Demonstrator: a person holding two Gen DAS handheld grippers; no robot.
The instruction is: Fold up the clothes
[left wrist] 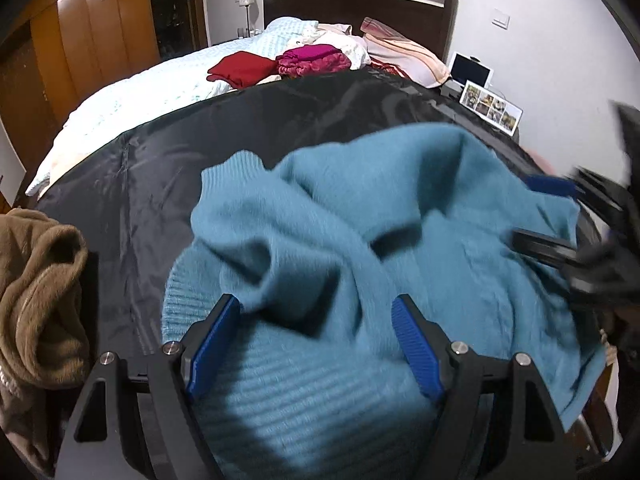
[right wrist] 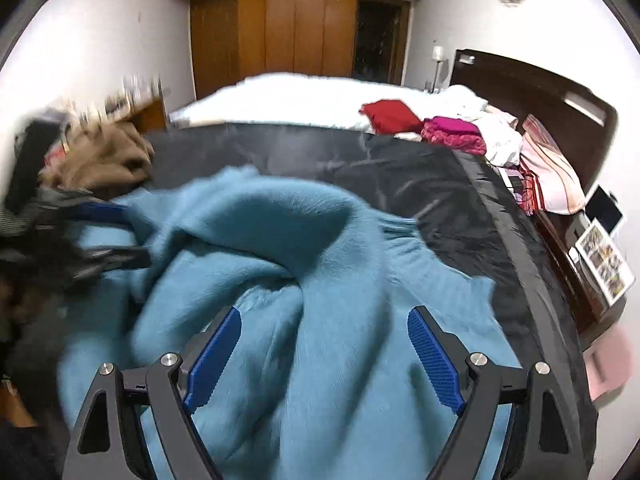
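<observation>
A teal knit sweater [left wrist: 360, 240] lies crumpled on a black sheet [left wrist: 160, 168] spread over the bed. My left gripper [left wrist: 316, 320] is open, its blue pads [left wrist: 212, 344] wide apart low over the ribbed hem, with fabric bunched between them. In the right wrist view the sweater [right wrist: 280, 240] fills the foreground, and my right gripper [right wrist: 324, 332] is open over a raised fold. Each gripper also shows blurred in the other's view: the right gripper [left wrist: 556, 216] at the sweater's right edge, the left gripper [right wrist: 112, 236] at its left edge.
A brown fleece garment [left wrist: 40, 280] lies bunched at the sheet's left edge. Folded red [left wrist: 240, 68] and magenta clothes [left wrist: 312, 60] and pillows [left wrist: 404, 56] sit near the dark headboard [left wrist: 360, 4]. A photo frame [left wrist: 492, 108] stands on the bedside table. Wooden wardrobes [right wrist: 296, 20] line the wall.
</observation>
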